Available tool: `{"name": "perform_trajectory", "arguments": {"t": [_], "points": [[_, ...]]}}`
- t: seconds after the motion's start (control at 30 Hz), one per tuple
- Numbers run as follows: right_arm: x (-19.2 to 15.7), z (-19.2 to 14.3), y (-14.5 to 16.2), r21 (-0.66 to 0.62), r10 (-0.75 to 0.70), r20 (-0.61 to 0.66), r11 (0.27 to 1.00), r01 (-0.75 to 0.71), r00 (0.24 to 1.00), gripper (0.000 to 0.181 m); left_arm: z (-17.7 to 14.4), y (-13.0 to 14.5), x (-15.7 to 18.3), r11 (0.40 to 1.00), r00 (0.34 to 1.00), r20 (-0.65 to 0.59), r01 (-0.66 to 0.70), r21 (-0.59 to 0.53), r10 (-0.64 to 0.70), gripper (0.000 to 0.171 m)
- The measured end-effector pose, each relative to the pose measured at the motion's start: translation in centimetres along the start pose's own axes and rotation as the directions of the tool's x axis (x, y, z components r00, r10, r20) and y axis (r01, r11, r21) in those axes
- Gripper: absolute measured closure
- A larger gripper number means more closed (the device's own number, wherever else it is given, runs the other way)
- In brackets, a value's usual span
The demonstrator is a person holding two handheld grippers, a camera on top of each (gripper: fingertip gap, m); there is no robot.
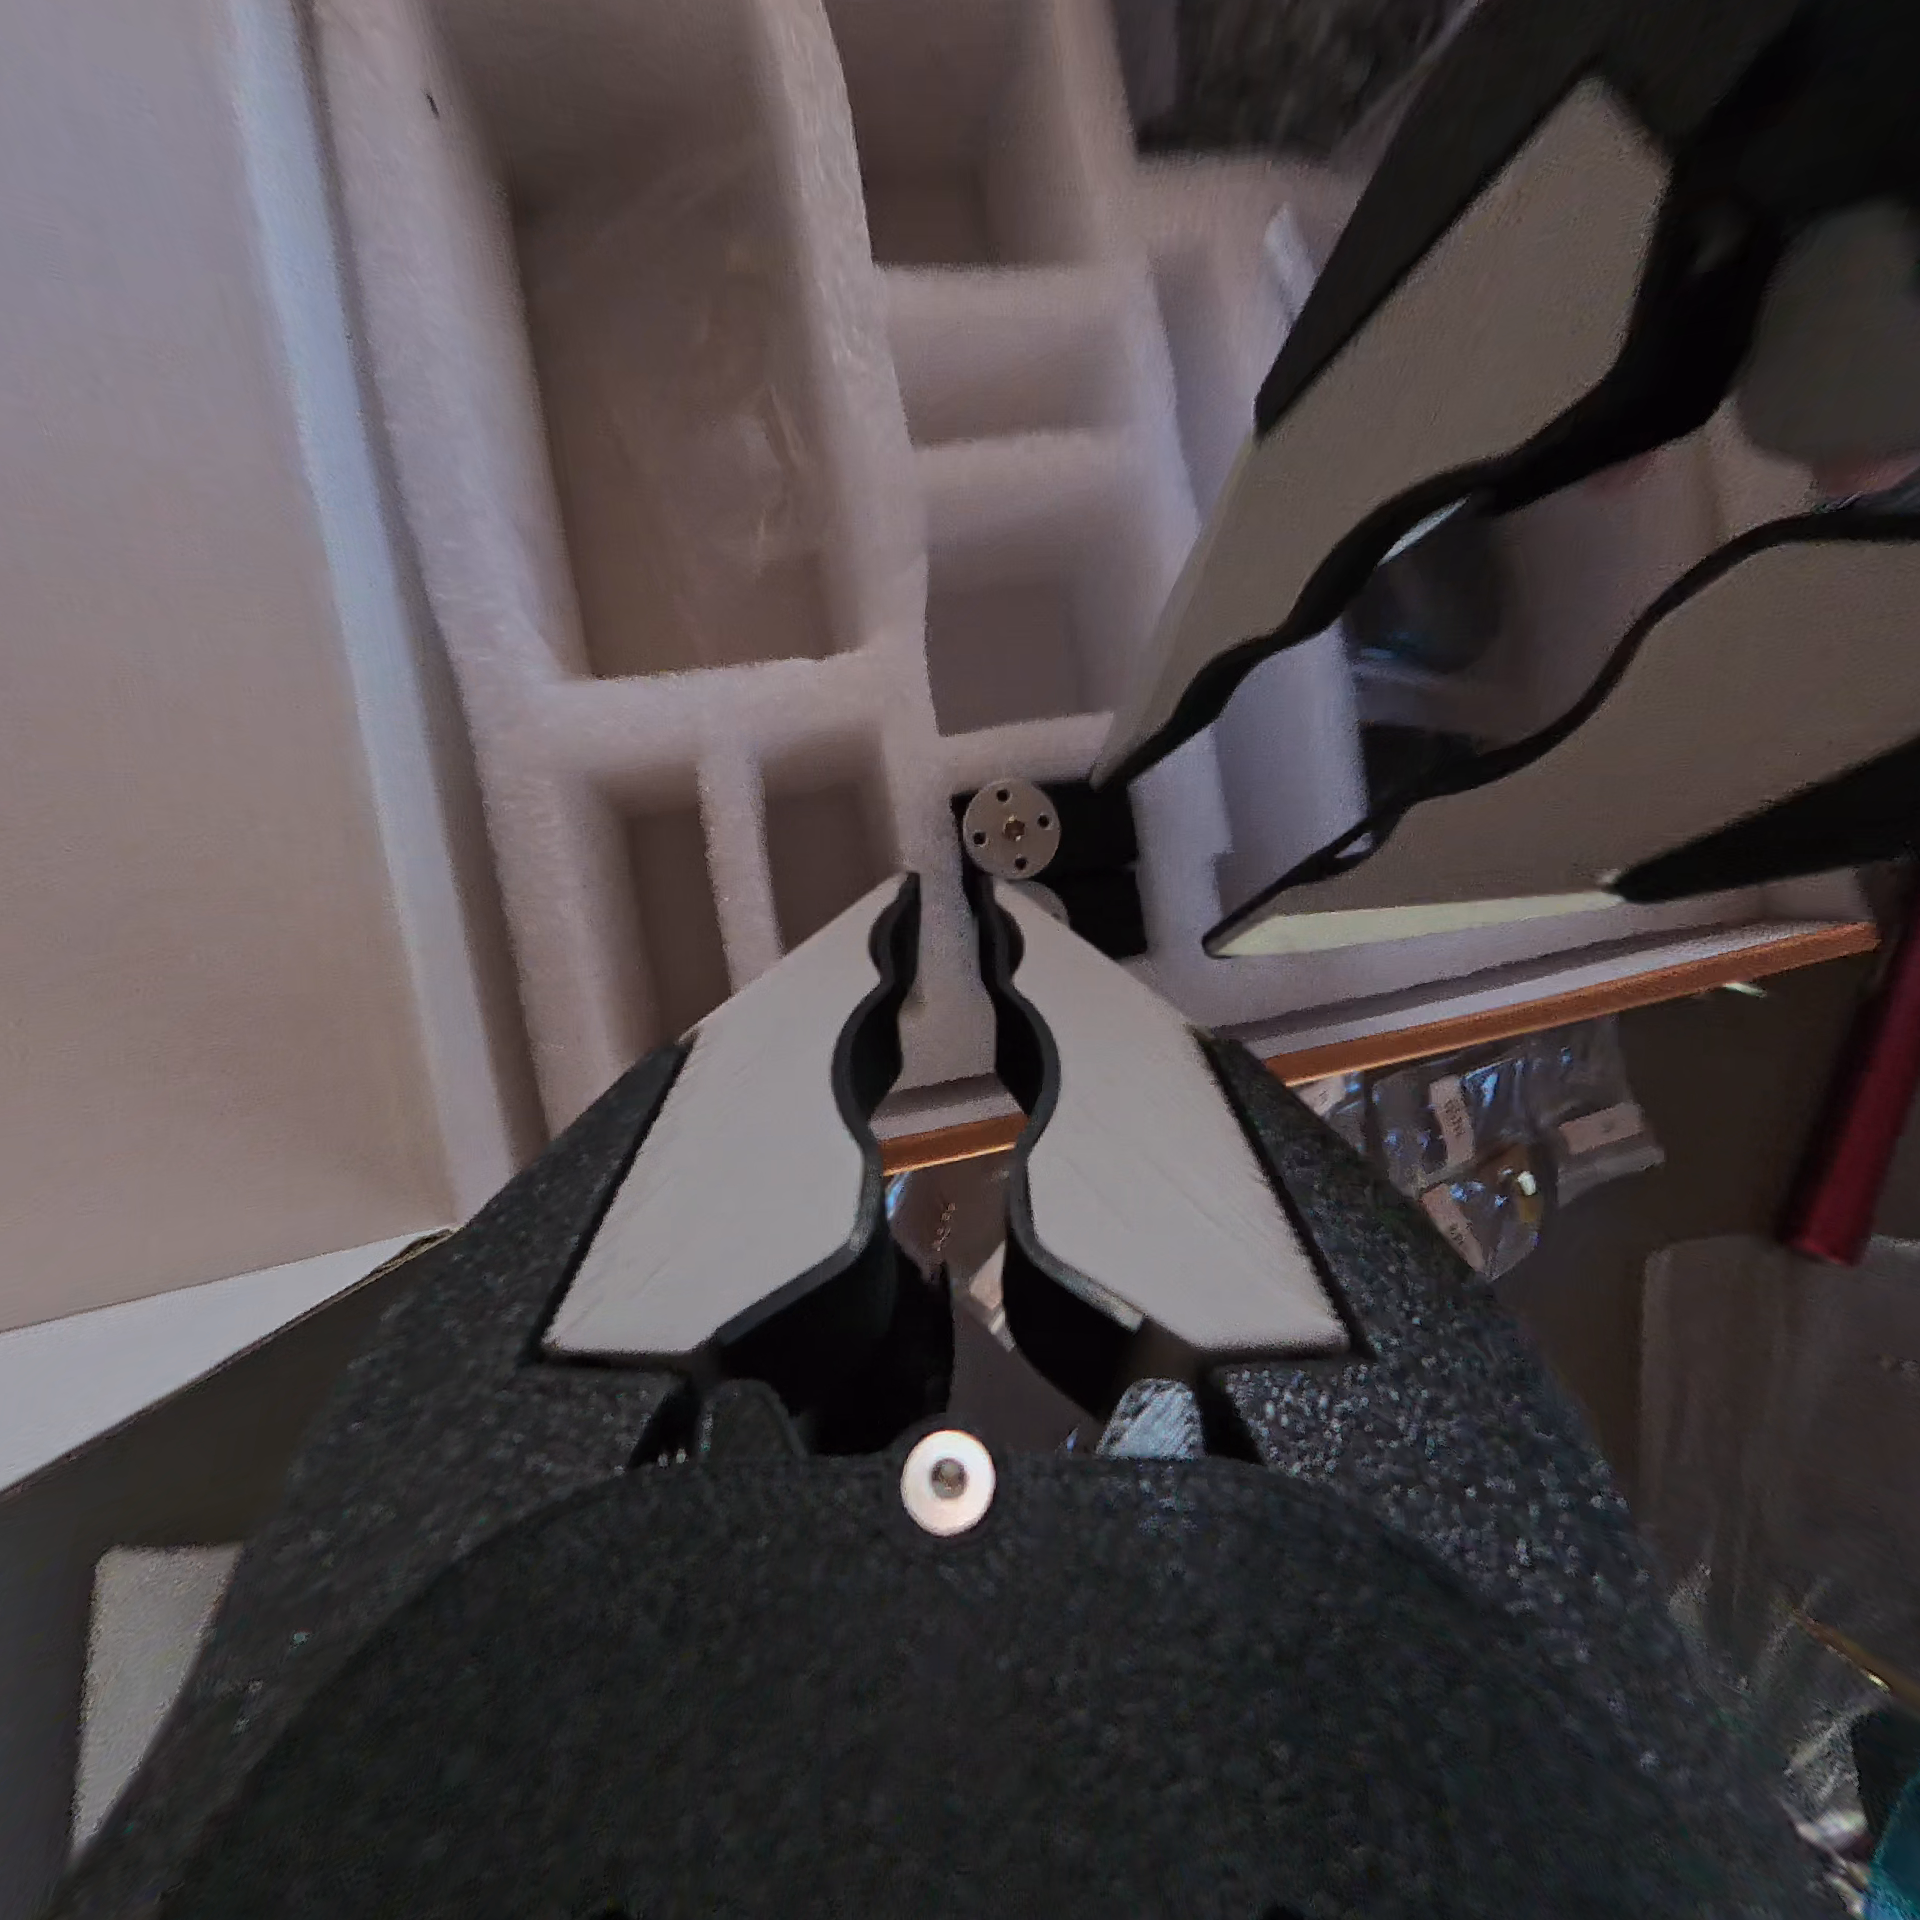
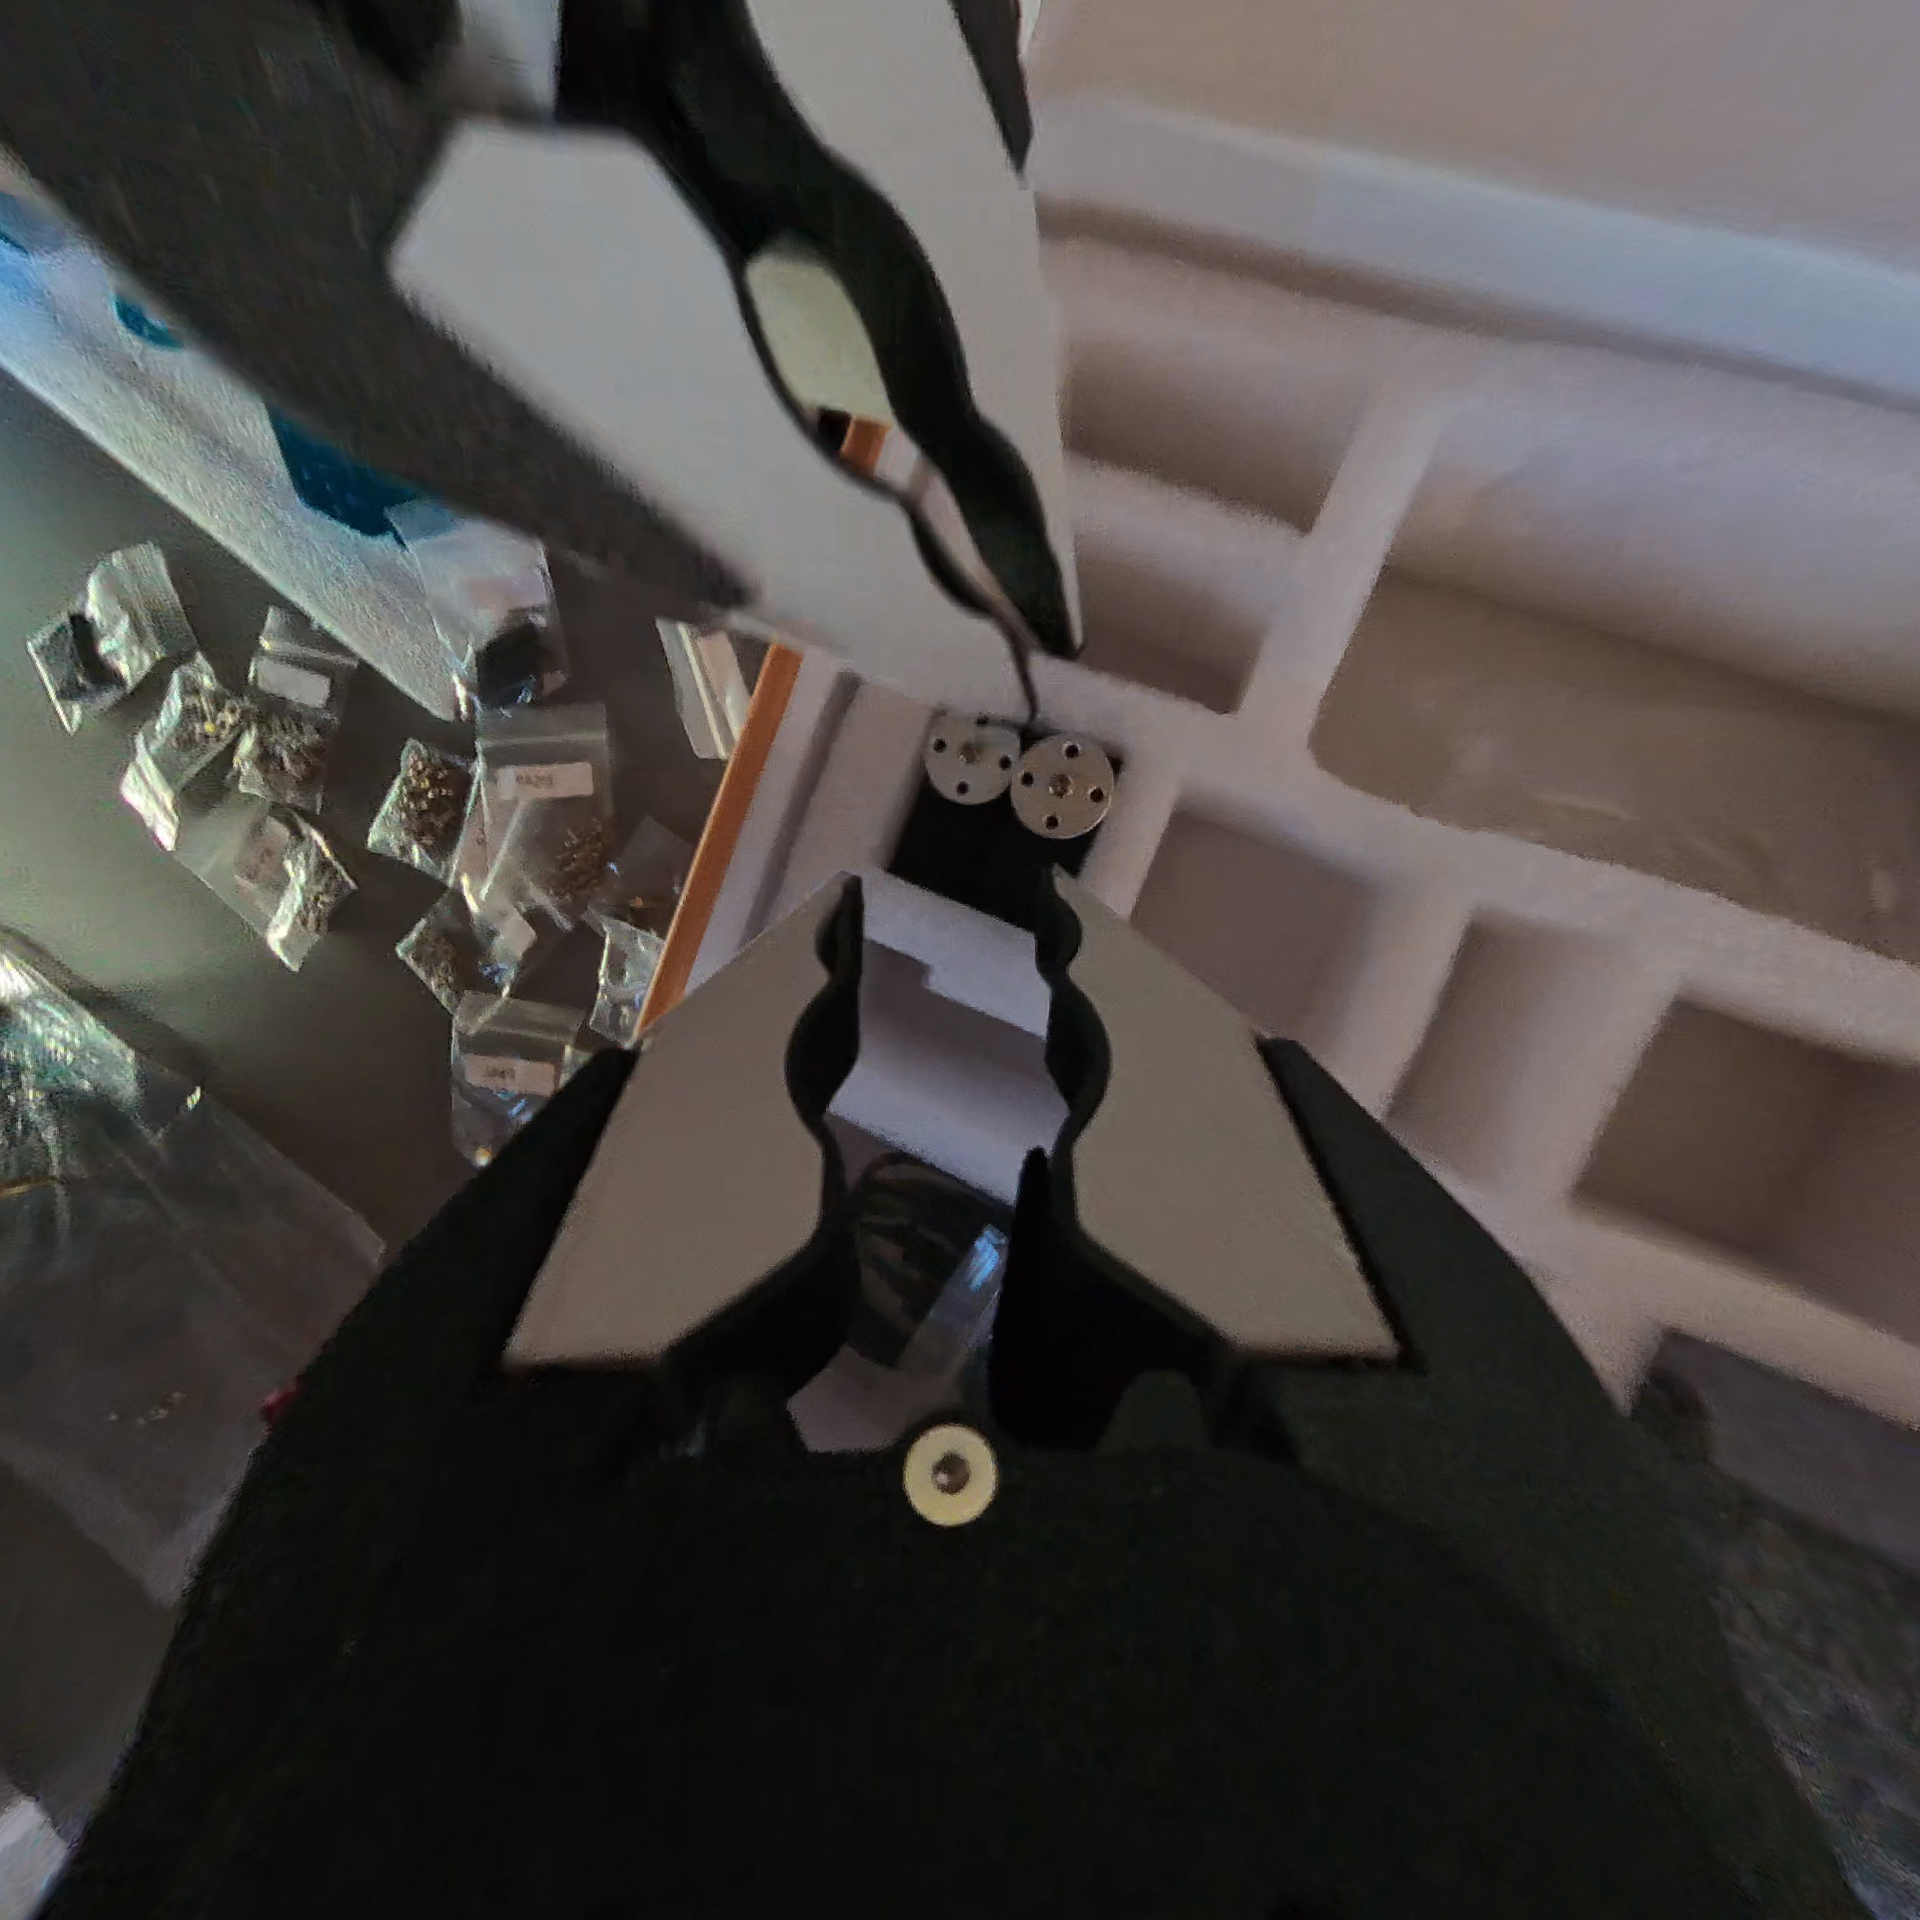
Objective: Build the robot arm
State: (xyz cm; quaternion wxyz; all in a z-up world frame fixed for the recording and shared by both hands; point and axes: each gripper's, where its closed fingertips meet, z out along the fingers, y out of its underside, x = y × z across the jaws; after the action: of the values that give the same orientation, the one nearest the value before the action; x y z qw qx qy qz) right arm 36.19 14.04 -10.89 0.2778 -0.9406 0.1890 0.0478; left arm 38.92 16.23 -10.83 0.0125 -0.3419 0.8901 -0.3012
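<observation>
A white foam insert (image 1: 665, 717) with several pockets fills a box. In one pocket sit black motors with round silver hubs: one hub (image 1: 1010, 821) shows in the left wrist view, two hubs (image 2: 971, 764) (image 2: 1062, 787) in the right wrist view. My left gripper (image 1: 950, 883) is nearly closed astride the thin foam wall (image 1: 943, 956) beside the motor pocket, pinching it. It enters the right wrist view (image 2: 1039, 675) from the top. My right gripper (image 2: 951, 899) is open and empty, its tips just short of the motors. In the left wrist view (image 1: 1158, 857) it straddles the motor pocket from the right.
The box's copper-coloured edge (image 1: 1558, 987) runs by the motor pocket. Several small clear bags of hardware (image 2: 416, 810) lie on the dark table beside the box. A red cylinder (image 1: 1860, 1101) stands at the right. Other foam pockets (image 2: 1610, 748) look empty. The grippers are tip to tip, or close to it. It is some 6 centimetres from my left tips to the white foam insert (image 1: 665, 717).
</observation>
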Motion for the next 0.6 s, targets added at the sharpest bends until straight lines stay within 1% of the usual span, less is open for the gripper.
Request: {"name": "perform_trajectory", "arguments": {"t": [0.03,0.1,0.17,0.23,0.27,0.3,0.33,0.37,0.4,0.43,0.53,0.6], "points": [[0.6,0.1,-0.1,-0.003,0.032,-0.032,0.999,-0.033,0.999,0.146,0.4,0.4,-0.1,0.999,1.000,0.020,-0.011,-0.038,0.012,0.159],[0.6,0.7,-0.3,-0.016,0.091,-0.012,0.996,-0.091,0.996,0.143,0.8,0.7,-0.2,0.997,0.999,0.039,-0.021,-0.068,0.024,0.159],[1.2,0.9,-0.4,-0.019,0.117,-0.049,0.993,-0.118,0.992,0.152,0.7,0.8,-0.4,0.997,0.999,0.040,-0.014,-0.077,0.017,0.156],[1.2,1.2,-0.3,-0.019,0.134,-0.063,0.991,-0.136,0.989,0.152,0.7,0.9,-0.5,0.998,1.000,0.024,-0.003,-0.063,0.005,0.156],[1.0,1.2,-0.3,-0.023,0.154,-0.055,0.988,-0.156,0.986,0.148,0.6,0.9,-0.5,0.999,1.000,0.013,0.003,-0.053,-0.002,0.157],[0.2,1.0,-0.6,-0.021,0.182,-0.009,0.983,-0.182,0.983,0.137,0.6,1.0,-0.8,0.999,1.000,0.017,0.004,-0.049,-0.004,0.164],[-0.7,0.6,-1.2,-0.009,0.201,0.050,0.980,-0.201,0.978,0.141,0.6,1.0,-0.9,0.999,1.000,0.021,0.002,-0.040,-0.001,0.165],[-0.5,0.5,-1.3,-0.004,0.194,0.016,0.981,-0.194,0.981,0.141,0.5,0.9,-1.0,0.999,1.000,0.024,0.002,-0.032,-0.002,0.165],[0.1,0.8,-0.8,-0.031,0.154,-0.060,0.987,-0.157,0.986,0.141,0.5,0.9,-1.0,1.000,1.000,0.028,-0.001,-0.029,0.002,0.166],[0.0,1.3,-0.4,-0.063,0.146,-0.077,0.987,-0.151,0.986,0.140,0.6,1.0,-1.0,0.999,0.999,0.034,-0.009,-0.031,0.010,0.166],[0.3,1.8,-0.7,-0.073,0.174,-0.105,0.981,-0.182,0.979,0.143,0.6,1.1,-1.0,0.999,0.999,0.045,-0.013,-0.051,0.015,0.166],[0.4,1.8,-0.6,-0.086,0.165,-0.105,0.981,-0.174,0.981,0.143,0.6,1.1,-1.0,0.998,0.999,0.036,-0.001,-0.059,0.003,0.166]]}}
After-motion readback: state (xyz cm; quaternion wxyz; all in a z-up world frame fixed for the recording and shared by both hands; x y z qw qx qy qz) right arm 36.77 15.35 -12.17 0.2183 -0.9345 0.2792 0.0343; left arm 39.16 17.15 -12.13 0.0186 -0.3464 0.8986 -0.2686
